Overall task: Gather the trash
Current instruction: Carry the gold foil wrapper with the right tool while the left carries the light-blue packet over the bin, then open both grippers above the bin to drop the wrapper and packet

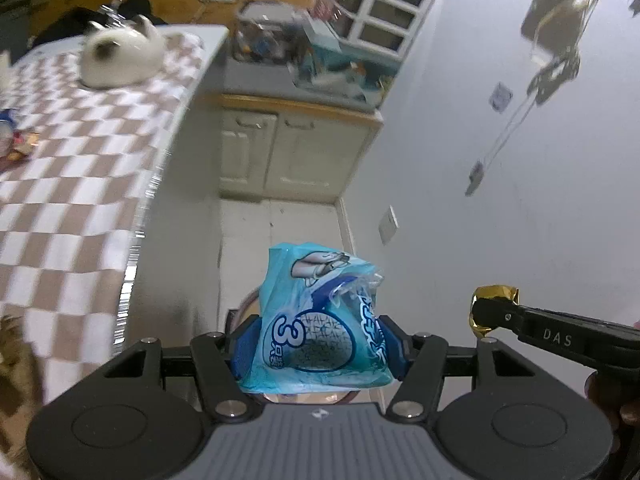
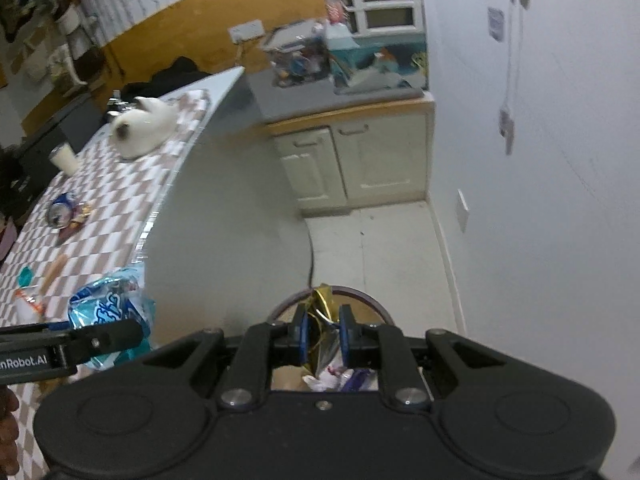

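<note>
- While both views are blurred at the edges, the left gripper (image 1: 318, 354) shows sharp: its fingers (image 1: 246, 350) stand partly apart and press on both sides of a blue wrapper (image 1: 320, 320).
- Wrapper crumpled, printed with a "3" and a round netted fruit; its torn top sticks up past the fingertips.
- Right gripper (image 2: 323, 336): fingers (image 2: 301, 334) closed tight on a gold foil (image 2: 322, 312), a thin crinkled scrap pinched between the blue pads.
- From the left view the same foil (image 1: 494, 310) shows at the tip of the right gripper (image 1: 486, 314), off to the right of the wrapper and apart from it.
- Below the right gripper, a round bin (image 2: 360, 294) on the floor; pale scraps lie inside. The foil hangs over its opening.
- In the left view a bin rim (image 1: 250, 300) peeks out just behind the wrapper.
- From the right view the left gripper (image 2: 116, 334) with the wrapper (image 2: 108, 300) sits at the corner of the checked surface (image 2: 120, 184).
- Left on the surface: a blue-and-white pack (image 2: 62, 210), small wrappers (image 2: 82, 212), a teal bit (image 2: 25, 276), a tan stick (image 2: 52, 272), an orange scrap (image 2: 30, 298).
- Further back on it, a white cat (image 2: 142, 126) and a white cup (image 2: 66, 158).
- Cream cupboard (image 2: 352, 160) against the far wall.
</note>
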Tool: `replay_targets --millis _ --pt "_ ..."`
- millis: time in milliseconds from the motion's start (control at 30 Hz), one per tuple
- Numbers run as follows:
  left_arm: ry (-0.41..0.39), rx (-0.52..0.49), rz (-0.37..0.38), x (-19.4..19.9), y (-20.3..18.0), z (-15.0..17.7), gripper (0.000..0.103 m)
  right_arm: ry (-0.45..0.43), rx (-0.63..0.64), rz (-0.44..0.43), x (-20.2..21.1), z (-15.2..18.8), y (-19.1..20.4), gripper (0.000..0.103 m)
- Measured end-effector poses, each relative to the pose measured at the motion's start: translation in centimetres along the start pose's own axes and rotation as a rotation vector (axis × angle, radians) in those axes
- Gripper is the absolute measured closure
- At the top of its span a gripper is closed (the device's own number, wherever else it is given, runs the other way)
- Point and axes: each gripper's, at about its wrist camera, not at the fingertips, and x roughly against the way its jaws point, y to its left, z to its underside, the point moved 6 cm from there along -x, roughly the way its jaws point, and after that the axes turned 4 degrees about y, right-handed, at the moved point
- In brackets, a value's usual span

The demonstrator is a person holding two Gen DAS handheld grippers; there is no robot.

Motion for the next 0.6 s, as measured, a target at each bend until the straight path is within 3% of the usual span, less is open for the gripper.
replay_targets --millis 267,600 --pt "0.159 0.016 0.054 -8.1 -1.1 -0.4 0.041 0.088 -0.074 0.019 -4.8 0.5 -3.7 0.087" --pt "0.311 0.012 0.035 -17.1 -0.2 0.5 0.041 0.203 -0.157 0.02 -11.0 2.8 -6.4 0.087"
